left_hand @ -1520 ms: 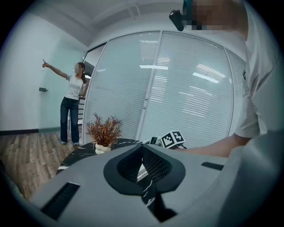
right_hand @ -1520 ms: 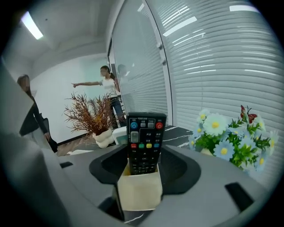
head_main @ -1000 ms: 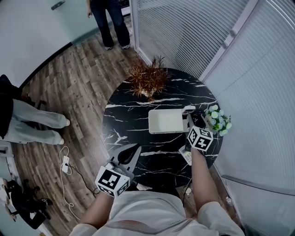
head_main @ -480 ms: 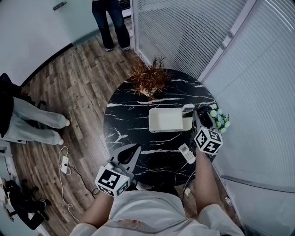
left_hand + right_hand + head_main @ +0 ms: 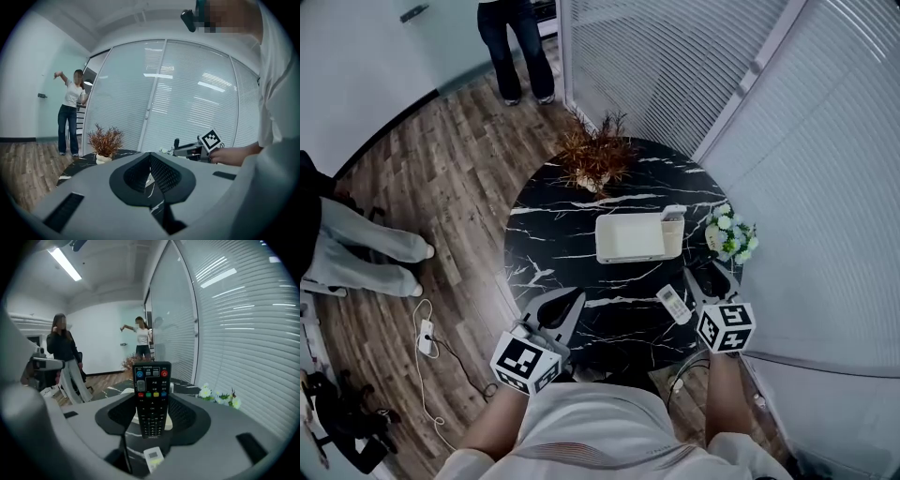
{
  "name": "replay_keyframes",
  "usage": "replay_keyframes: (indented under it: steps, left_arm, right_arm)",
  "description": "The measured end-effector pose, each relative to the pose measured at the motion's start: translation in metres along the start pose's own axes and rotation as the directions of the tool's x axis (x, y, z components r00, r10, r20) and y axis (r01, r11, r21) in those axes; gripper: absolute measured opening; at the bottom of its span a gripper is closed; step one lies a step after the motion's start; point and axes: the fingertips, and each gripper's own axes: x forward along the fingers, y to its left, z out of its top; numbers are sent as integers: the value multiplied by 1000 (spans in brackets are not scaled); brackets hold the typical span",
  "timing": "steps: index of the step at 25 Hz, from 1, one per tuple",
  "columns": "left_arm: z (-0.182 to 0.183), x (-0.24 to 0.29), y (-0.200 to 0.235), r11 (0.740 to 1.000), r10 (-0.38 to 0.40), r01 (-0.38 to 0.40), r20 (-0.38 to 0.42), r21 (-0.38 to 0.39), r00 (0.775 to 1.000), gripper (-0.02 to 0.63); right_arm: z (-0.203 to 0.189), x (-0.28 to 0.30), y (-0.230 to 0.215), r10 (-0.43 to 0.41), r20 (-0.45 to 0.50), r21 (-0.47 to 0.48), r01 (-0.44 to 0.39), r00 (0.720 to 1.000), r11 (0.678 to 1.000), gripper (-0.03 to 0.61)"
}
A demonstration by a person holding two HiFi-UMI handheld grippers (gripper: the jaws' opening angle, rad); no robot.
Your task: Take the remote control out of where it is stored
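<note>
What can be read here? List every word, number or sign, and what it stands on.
"OK": middle key of the black remote, only just legible.
Power signs: on its blue and red top keys.
Its other key labels: too blurred to read.
White remote: print too small to read.

Head view: steeply down over round table (image 5: 553, 239). Gripper views: low, close, near level across same table, plant (image 5: 595, 159).

Table (image 5: 553, 246) glossy black marble; floor (image 5: 459, 169) wood planks; remote control (image 5: 151, 399) matt black plastic.
</note>
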Motion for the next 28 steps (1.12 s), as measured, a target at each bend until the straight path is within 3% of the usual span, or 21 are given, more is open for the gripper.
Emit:
replay_keyframes:
  steps: [9,15,28]
  left_arm:
    - [1,6,-11,999,-47,47,-15,20,999,9]
    - [0,11,-13,997,-68,68,-24,24,997,9]
    - [-2,2,4,1000,-18,18,-19,5,1000,9]
  right_arm:
    - [-80,-33,38,66,-226,-64,-82,972,995,219]
    - [-127,-34,60,110,-397,-113,-168,911,979,219]
    - [-164,24,99,77,-563,-277,-276,823,920,218]
